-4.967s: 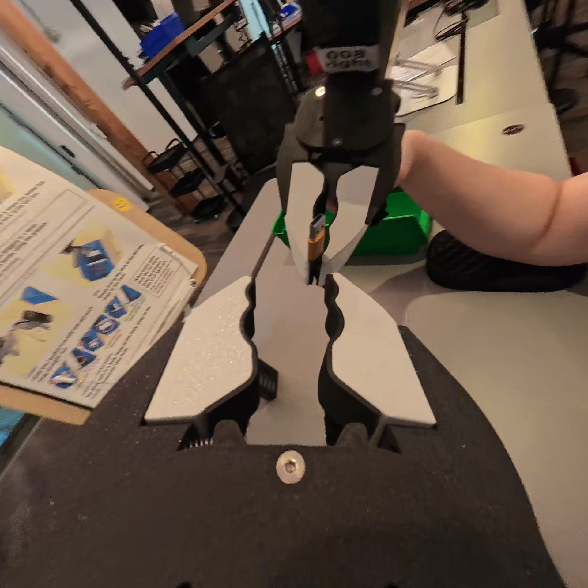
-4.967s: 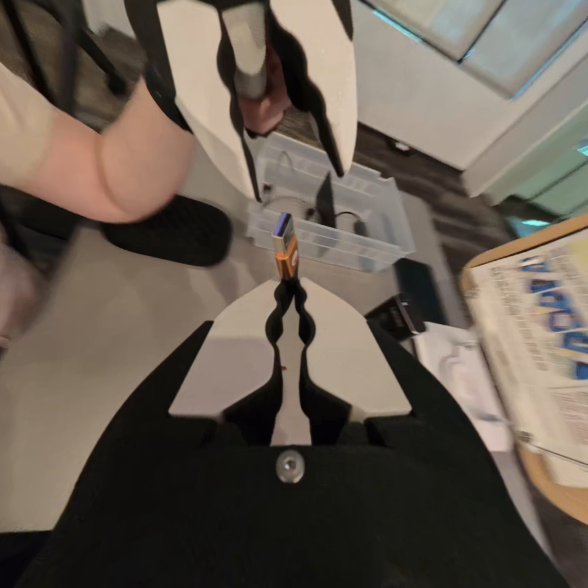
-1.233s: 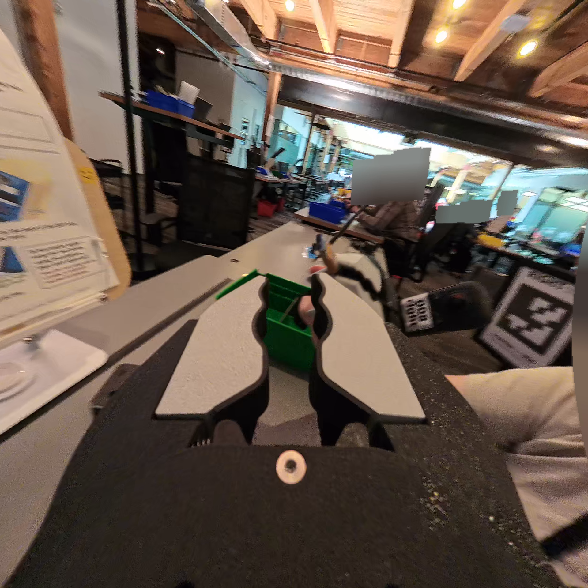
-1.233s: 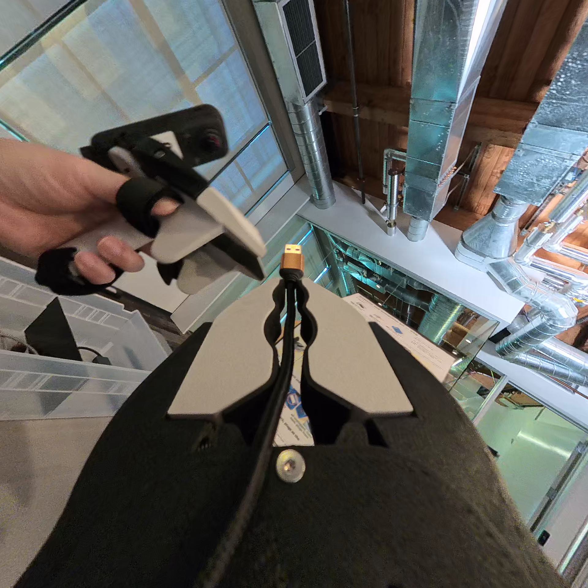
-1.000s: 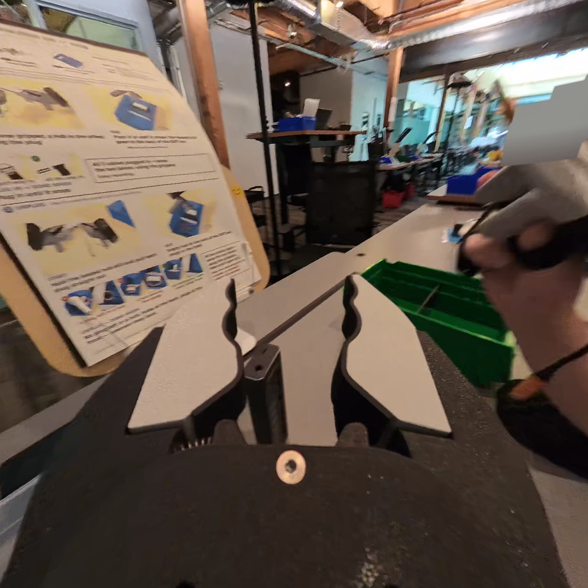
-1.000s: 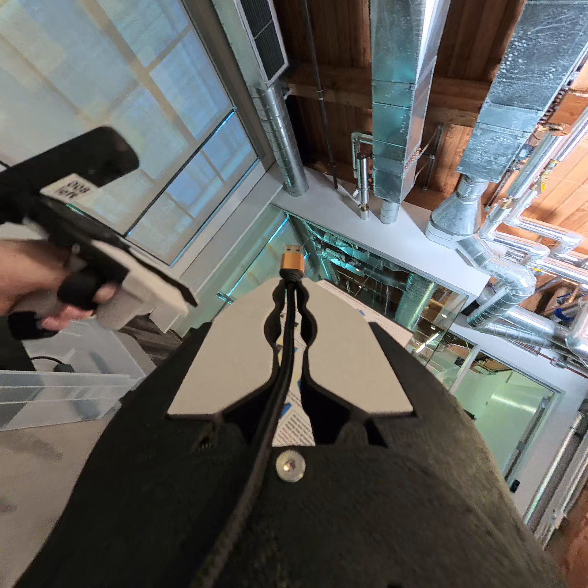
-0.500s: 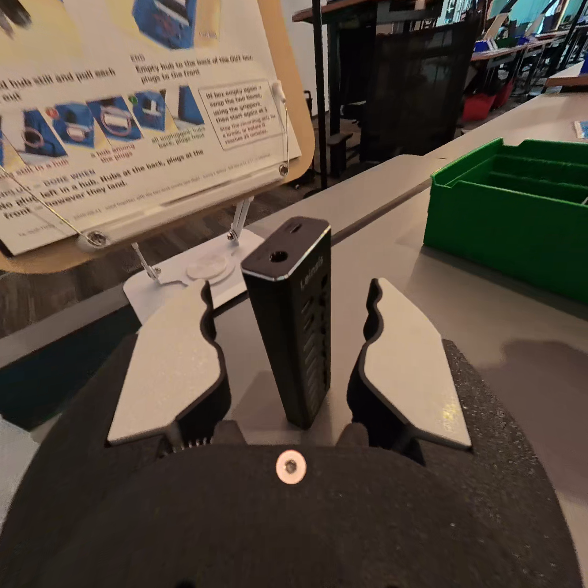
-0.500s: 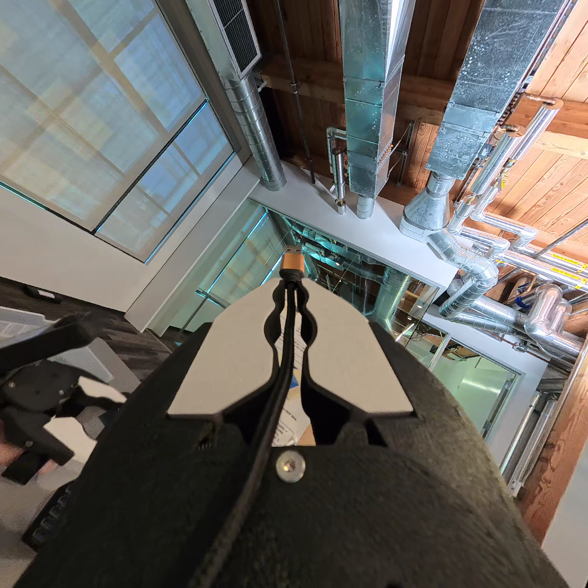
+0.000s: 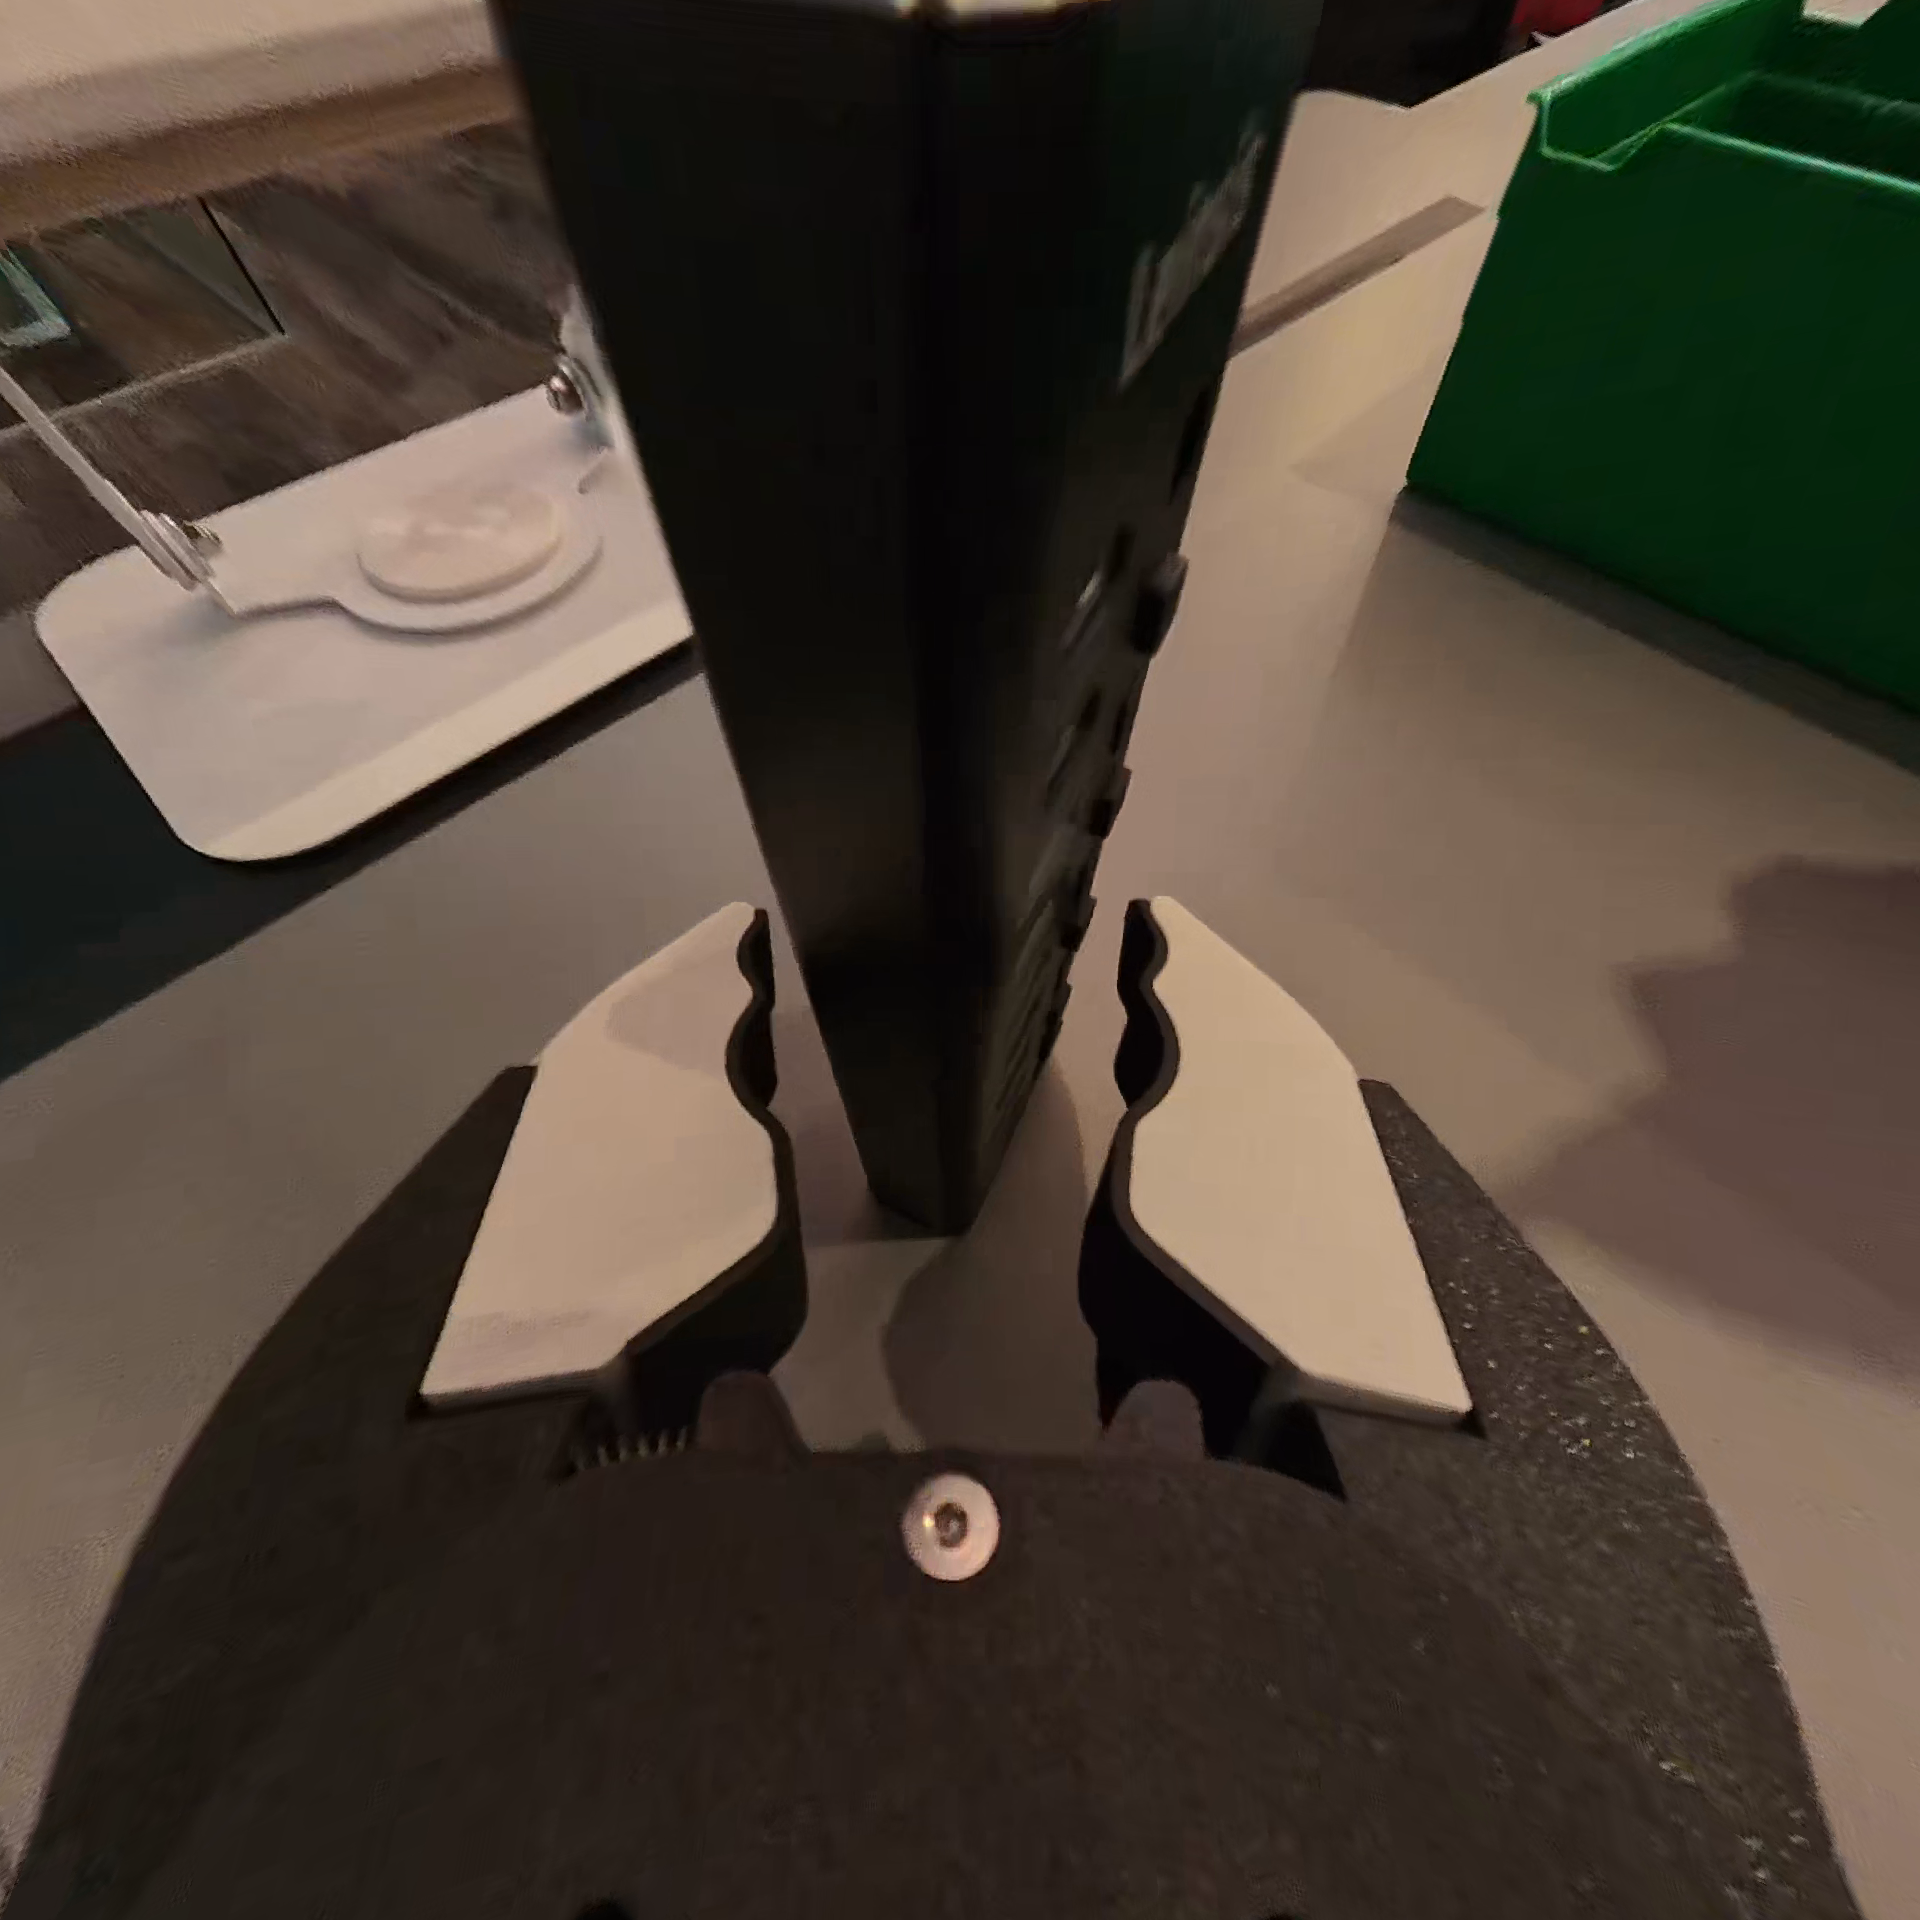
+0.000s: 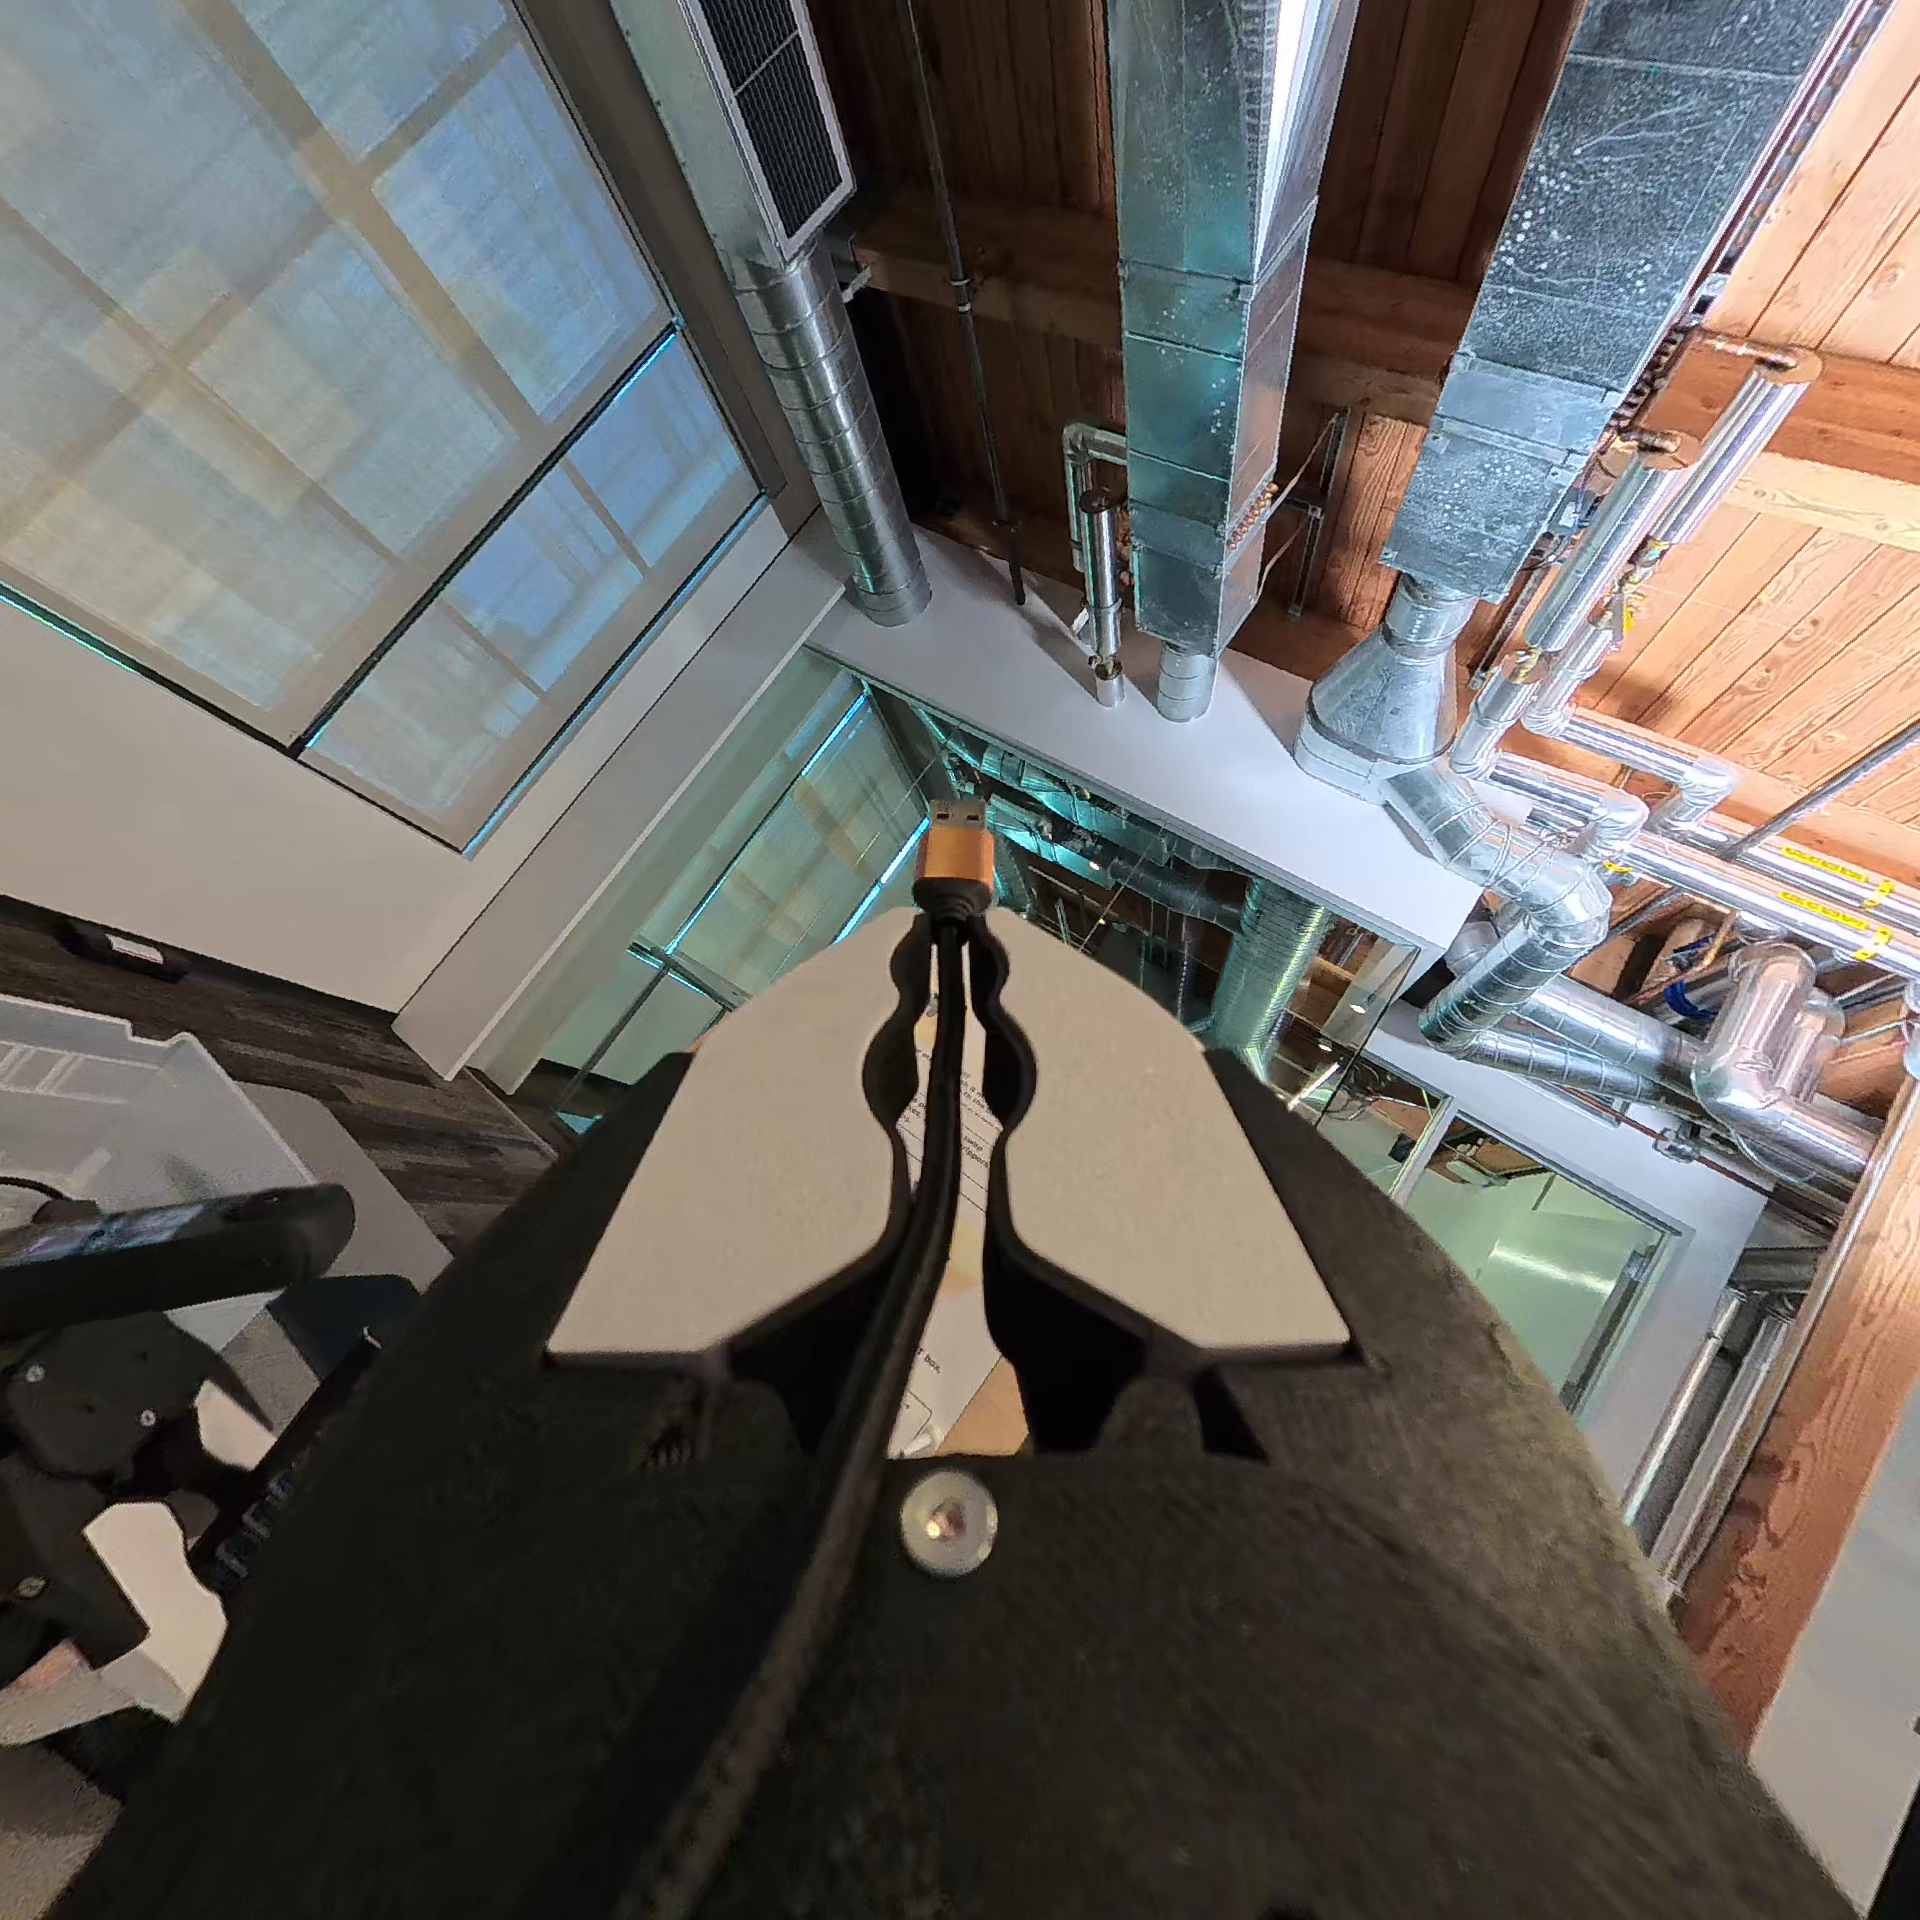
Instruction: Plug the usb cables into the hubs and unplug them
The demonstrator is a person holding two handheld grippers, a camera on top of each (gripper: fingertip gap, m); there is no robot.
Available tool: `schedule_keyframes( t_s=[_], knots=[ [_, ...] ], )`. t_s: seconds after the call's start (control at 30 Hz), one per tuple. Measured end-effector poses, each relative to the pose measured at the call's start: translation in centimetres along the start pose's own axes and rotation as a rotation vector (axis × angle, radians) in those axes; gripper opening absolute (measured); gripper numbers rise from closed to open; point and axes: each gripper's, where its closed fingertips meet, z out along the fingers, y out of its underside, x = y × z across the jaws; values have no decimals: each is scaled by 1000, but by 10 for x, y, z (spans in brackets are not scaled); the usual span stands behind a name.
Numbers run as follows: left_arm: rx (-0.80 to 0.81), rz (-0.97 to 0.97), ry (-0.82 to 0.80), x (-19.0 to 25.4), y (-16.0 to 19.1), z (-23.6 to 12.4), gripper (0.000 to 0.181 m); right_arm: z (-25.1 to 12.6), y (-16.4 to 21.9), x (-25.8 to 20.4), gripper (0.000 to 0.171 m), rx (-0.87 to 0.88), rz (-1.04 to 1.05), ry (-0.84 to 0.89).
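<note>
A black USB hub stands on end on the grey table, its row of ports facing right. My left gripper is open, with one finger on each side of the hub's lower end and small gaps to it. My right gripper is shut on a black USB cable just behind its orange plug, which points up towards the ceiling. The left gripper also shows in the right wrist view, low at the left.
A green bin stands at the right of the hub. The white base of a sign stand lies at the left. A clear plastic bin shows at the left in the right wrist view. Some 40 centimeters of space lies between my two pairs of fingers.
My left gripper has moved forward and down so the hub now stands between its fingers, and its jaws have narrowed. My right gripper has stayed shut on the cable, plug up.
</note>
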Motion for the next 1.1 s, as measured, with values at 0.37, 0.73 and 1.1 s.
schedule_keyframes(
  t_s=[0.37, 0.73, 1.1],
  knots=[
    [-33, -29, 99, 8, 7, 8, 55, 0, 0, 1, 7, -3, -8, -7],
    [-74, -103, 143, 9, 9, 7, 30, 6, 13, -9, 7, -59, 29, -64],
    [142, -188, 171, 2, -73, -52, 30, 33, 94, -117, 7, -407, 169, -381]
  ],
)
